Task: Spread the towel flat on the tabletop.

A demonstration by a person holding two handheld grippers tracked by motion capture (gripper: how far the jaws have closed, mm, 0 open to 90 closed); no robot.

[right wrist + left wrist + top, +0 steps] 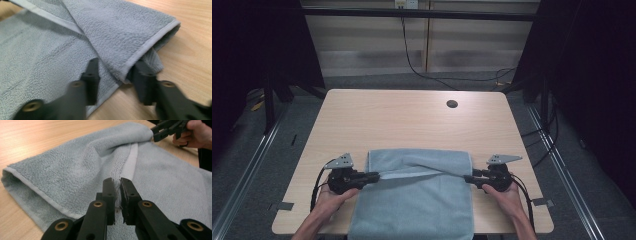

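Observation:
A grey-blue towel [412,195] lies on the near half of the wooden table [412,115], its front hanging over the near edge and its far part folded back toward me. My left gripper [374,176] is at the towel's left edge. In the left gripper view its jaws [116,181] pinch the hemmed edge of the towel [75,165]. My right gripper [468,178] is at the towel's right edge. In the right gripper view its jaws [117,67] stand apart, with the folded corner of the towel [120,27] between them and no pad pressing on it.
A round cable hole [452,104] sits in the far right part of the table. Small tape pieces [285,205] mark the near corners. Black cables [412,60] run over the floor behind the table. Dark frames stand on both sides.

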